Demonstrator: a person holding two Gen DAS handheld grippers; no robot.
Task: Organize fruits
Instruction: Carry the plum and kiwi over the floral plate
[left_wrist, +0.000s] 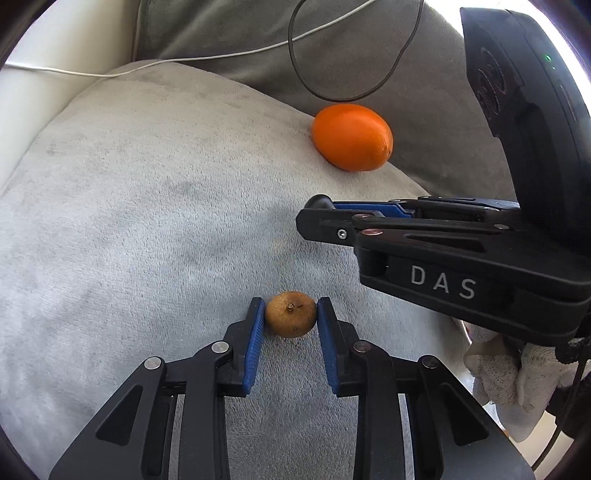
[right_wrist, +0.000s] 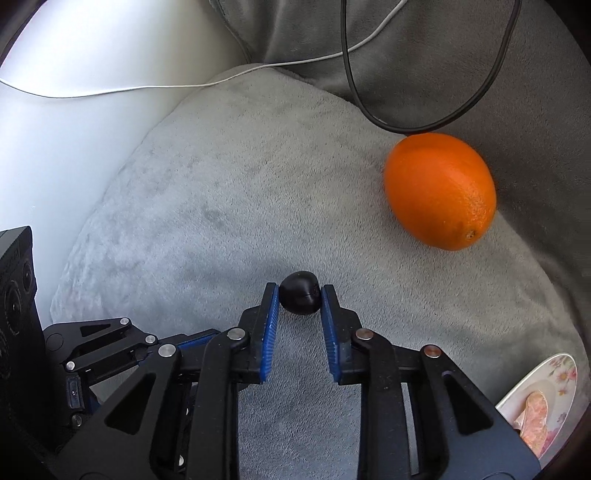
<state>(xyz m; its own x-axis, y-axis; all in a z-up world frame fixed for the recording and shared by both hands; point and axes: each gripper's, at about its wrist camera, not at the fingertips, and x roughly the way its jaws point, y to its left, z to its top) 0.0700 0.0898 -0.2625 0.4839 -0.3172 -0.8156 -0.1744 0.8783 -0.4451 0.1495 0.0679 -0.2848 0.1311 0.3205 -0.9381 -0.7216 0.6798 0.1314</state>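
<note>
On a pale grey plush cushion (left_wrist: 147, 229), backed by darker grey upholstery (left_wrist: 229, 33) and a white surface at the left, the work is laid out. A small brown, rough-skinned fruit (left_wrist: 291, 314) with a dry stem stub is clamped between the blue pads of the left gripper (left_wrist: 291, 315), just above the cushion or touching it; which cannot be told. A small, glossy dark fruit (right_wrist: 300, 292), nearly black, is pinched between the pads of the right gripper (right_wrist: 300, 295), both pads being pressed against its sides. An orange (right_wrist: 439, 191), oval and bright with a pitted skin, is seen lying at the far right edge of the cushion, against the darker upholstery and well apart from both grippers. A black cable (right_wrist: 406, 127) is looped just behind the orange, and a thin white cable (left_wrist: 184, 61) is draped across the back of the cushion. At the lower right of the right wrist view, a floral-patterned plate (right_wrist: 565, 373) is partly shown, with a pinkish piece lying on it. The right gripper's body, marked DAS, is seen crossing the right side of the left wrist view, held by a white-gloved hand (left_wrist: 509, 369).
</note>
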